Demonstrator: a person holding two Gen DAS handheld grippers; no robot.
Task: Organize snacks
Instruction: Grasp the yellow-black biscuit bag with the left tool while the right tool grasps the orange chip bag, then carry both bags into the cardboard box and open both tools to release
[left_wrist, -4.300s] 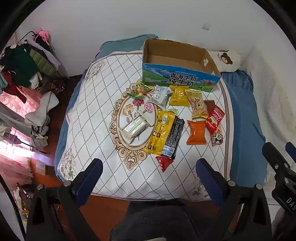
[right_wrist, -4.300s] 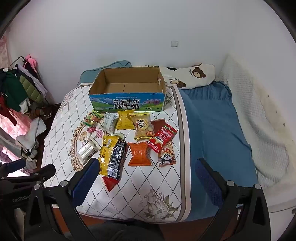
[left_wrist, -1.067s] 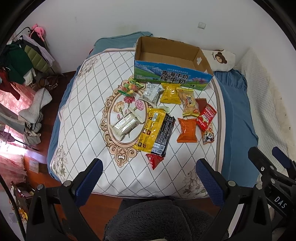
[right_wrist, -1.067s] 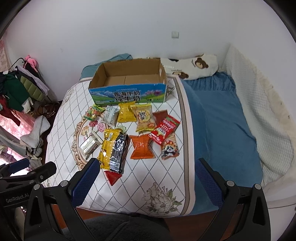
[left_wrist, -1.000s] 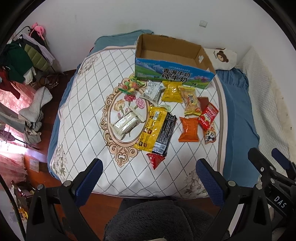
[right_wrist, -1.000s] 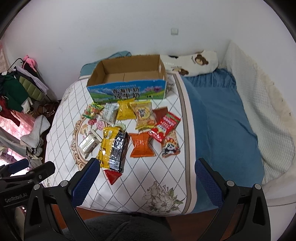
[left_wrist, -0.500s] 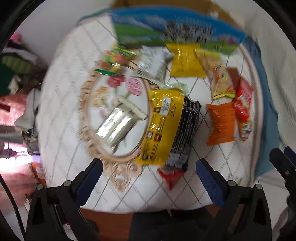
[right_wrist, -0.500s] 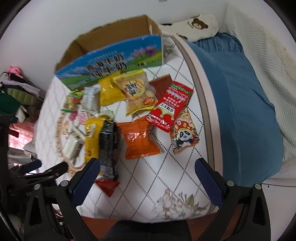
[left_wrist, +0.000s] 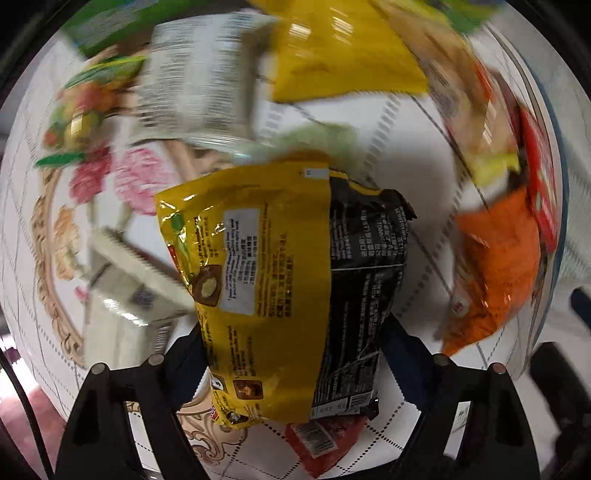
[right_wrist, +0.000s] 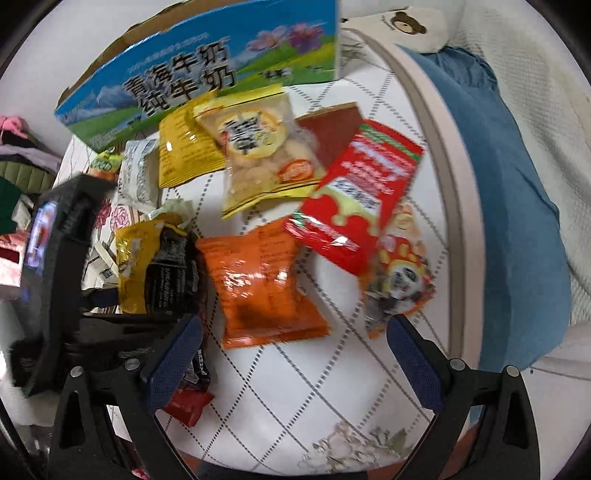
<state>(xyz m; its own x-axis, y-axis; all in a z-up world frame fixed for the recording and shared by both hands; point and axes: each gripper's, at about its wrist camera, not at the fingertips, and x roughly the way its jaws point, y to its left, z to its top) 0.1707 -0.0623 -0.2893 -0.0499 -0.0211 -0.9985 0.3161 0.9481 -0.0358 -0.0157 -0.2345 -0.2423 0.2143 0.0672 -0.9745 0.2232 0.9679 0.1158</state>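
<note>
So a big jump in view has happened here: a second ago the whole bed and the open box were seen from well back, and now the left gripper (left_wrist: 291, 347) has been brought right down onto the pile, with the yellow bag (left_wrist: 255, 280) and the black packet (left_wrist: 362, 295) filling its camera. That probably means the first pick is being set up, with nothing boxed so far.

The left fingers are spread wide, one on each side of the two overlapping packs. Whether the pads are already touching can't be told, since they're hidden behind the wrappers. Nothing looks clamped or lifted.

The right gripper (right_wrist: 291, 354) has been lowered too; it's wide open and empty, hanging over the quilt (right_wrist: 332, 387) just below the orange packet (right_wrist: 262, 284).

All the snacks are lying loose on the quilt in front of the milk box (right_wrist: 207, 74), with the red packet (right_wrist: 358, 192) overlapping its neighbours.
</note>
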